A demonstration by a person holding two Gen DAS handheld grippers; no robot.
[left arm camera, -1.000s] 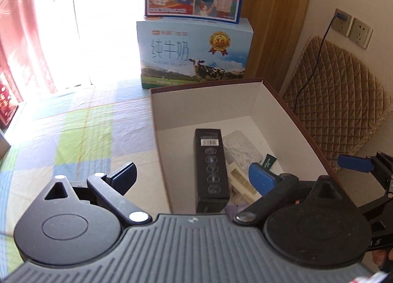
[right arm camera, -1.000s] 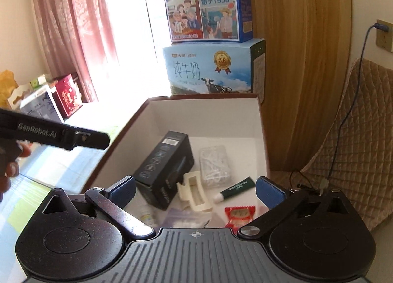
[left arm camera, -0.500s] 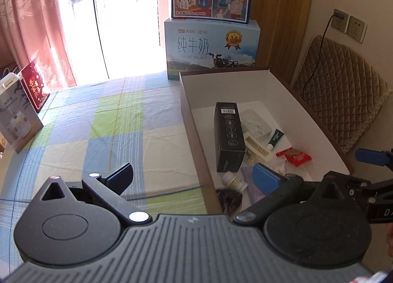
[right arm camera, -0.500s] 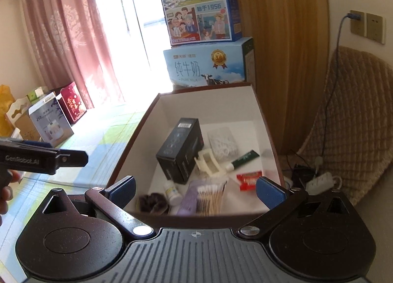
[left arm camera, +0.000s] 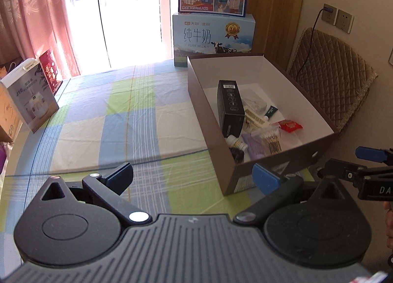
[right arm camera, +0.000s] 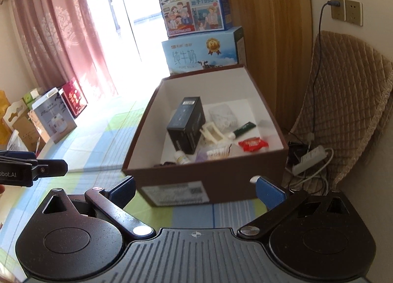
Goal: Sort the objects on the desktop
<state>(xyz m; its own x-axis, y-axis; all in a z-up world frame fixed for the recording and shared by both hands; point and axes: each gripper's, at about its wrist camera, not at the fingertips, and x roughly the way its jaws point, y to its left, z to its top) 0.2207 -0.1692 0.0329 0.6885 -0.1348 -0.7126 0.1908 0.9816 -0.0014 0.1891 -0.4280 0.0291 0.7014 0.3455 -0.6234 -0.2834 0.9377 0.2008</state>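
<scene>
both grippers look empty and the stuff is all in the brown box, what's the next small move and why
Probably draw both grippers back a little and stop. The left gripper and right gripper stand open with nothing between the fingers. The black carton, red packet and green tube already lie in the brown box, and the checked cloth beside it shows no loose small item.

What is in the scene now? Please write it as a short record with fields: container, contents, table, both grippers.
container: brown box, open top, white inside, on the table
contents: black carton, green tube, red packet, small white bottle, cotton swabs, cream clip
table: checked cloth, no loose items seen in front of the box
left gripper: fingers wide apart, nothing between them
right gripper: fingers wide apart, nothing between them
background: two milk cartons stacked behind the box
</scene>
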